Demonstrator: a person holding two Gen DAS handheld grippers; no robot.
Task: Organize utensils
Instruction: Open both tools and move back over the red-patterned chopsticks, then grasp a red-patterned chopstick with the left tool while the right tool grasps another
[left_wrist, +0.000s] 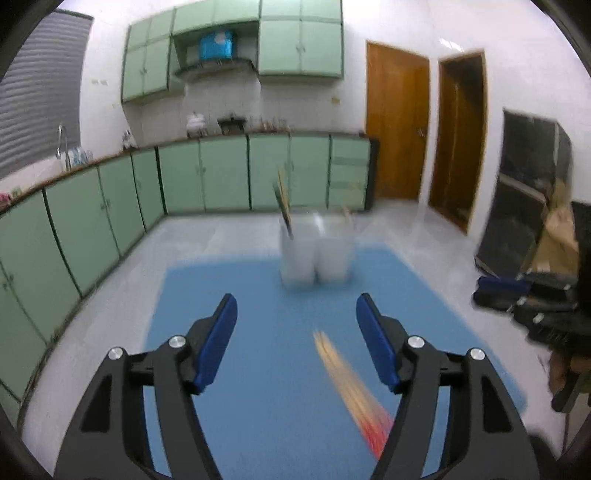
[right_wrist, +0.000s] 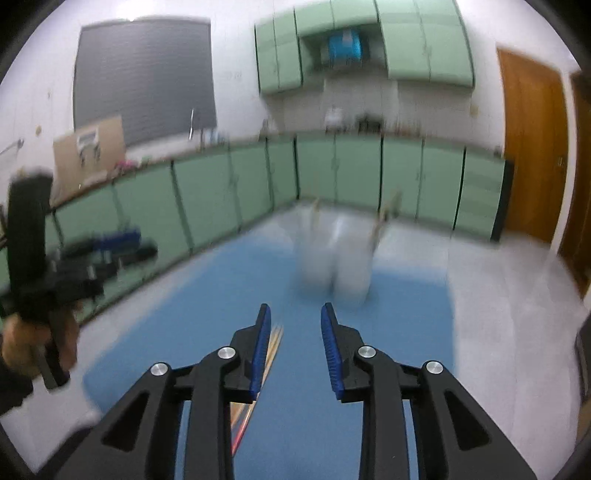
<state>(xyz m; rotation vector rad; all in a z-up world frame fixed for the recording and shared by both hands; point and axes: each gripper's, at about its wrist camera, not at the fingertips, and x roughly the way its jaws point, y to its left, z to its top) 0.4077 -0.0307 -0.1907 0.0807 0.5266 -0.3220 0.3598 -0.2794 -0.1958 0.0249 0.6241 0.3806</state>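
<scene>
Both grippers empty: left gripper (left_wrist: 296, 314) jaws wide, right gripper (right_wrist: 295, 319) jaws narrower but apart. Chopsticks (left_wrist: 351, 391) lie on the blue mat (left_wrist: 240, 295), near side of the white holder (left_wrist: 316, 254). Drop right gripper over them w/ jaws straddling, square to sticks, then close.

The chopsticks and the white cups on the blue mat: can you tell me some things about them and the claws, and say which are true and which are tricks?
1. Both claws are open and hold nothing. True: the left claw and the right claw are both spread and empty.
2. The chopsticks lie on a red mat. False: they lie on the blue mat.
3. The white cups stand side by side. True.
4. The white cups are empty. False: sticks poke out of them.
5. The kitchen cabinets are green. True.
</scene>
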